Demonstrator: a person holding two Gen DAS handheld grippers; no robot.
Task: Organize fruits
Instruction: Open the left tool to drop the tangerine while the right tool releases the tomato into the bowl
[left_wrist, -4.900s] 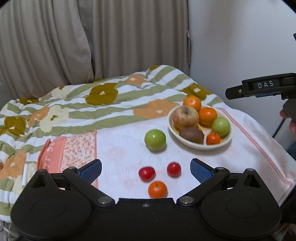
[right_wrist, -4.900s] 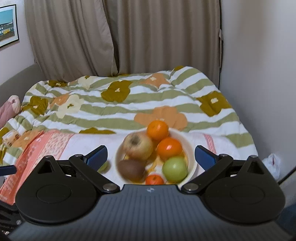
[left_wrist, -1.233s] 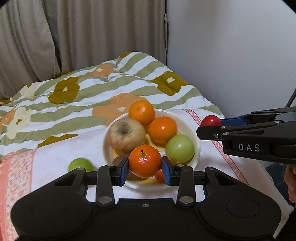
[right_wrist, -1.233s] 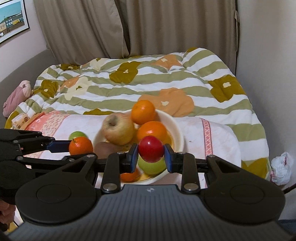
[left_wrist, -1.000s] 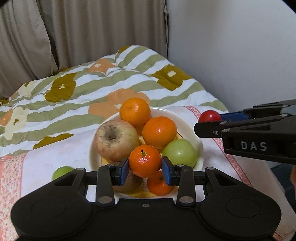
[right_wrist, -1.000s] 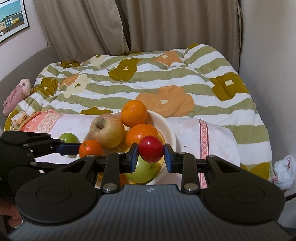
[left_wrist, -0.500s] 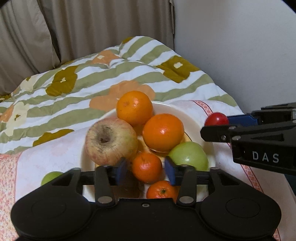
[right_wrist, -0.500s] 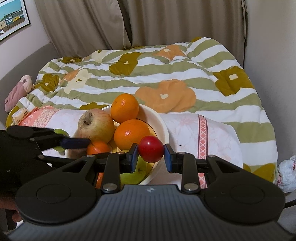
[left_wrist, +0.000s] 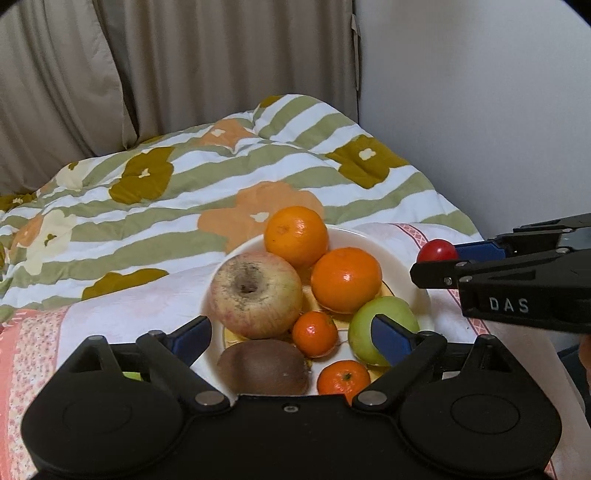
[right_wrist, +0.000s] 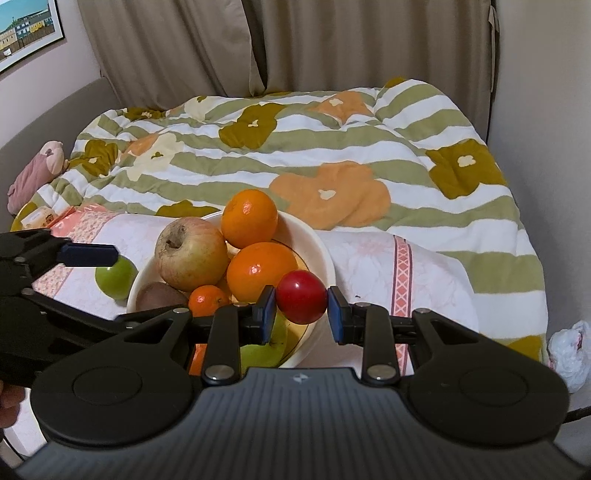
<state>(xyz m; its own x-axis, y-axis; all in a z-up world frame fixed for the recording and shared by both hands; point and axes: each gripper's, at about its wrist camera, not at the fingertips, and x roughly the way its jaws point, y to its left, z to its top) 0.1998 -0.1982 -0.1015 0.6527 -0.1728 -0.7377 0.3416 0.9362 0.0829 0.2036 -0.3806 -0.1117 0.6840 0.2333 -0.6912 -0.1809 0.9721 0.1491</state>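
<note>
A white bowl (left_wrist: 373, 240) on the bed holds a reddish apple (left_wrist: 255, 293), two oranges (left_wrist: 295, 236), a green apple (left_wrist: 391, 308), a kiwi (left_wrist: 262, 365) and two small mandarins. My left gripper (left_wrist: 291, 334) hovers over the bowl's near side with its jaws opening. One mandarin (left_wrist: 316, 334) lies loose in the bowl between them, untouched by the pads. My right gripper (right_wrist: 301, 314) is shut on a red tomato (right_wrist: 301, 295) just above the bowl's right rim (right_wrist: 321, 254). Another green apple (right_wrist: 114, 277) sits on the cloth left of the bowl.
The bowl rests on a white and pink cloth (right_wrist: 376, 266) over a striped floral quilt (right_wrist: 295, 155). A wall (left_wrist: 480, 110) runs close on the right and curtains hang behind. A pink plush toy (right_wrist: 33, 173) lies far left, a white bag (right_wrist: 569, 354) on the floor at right.
My left gripper's jaws spread wide and let go of the small mandarin, which now lies in the bowl. The right gripper keeps its hold on the tomato by the rim.
</note>
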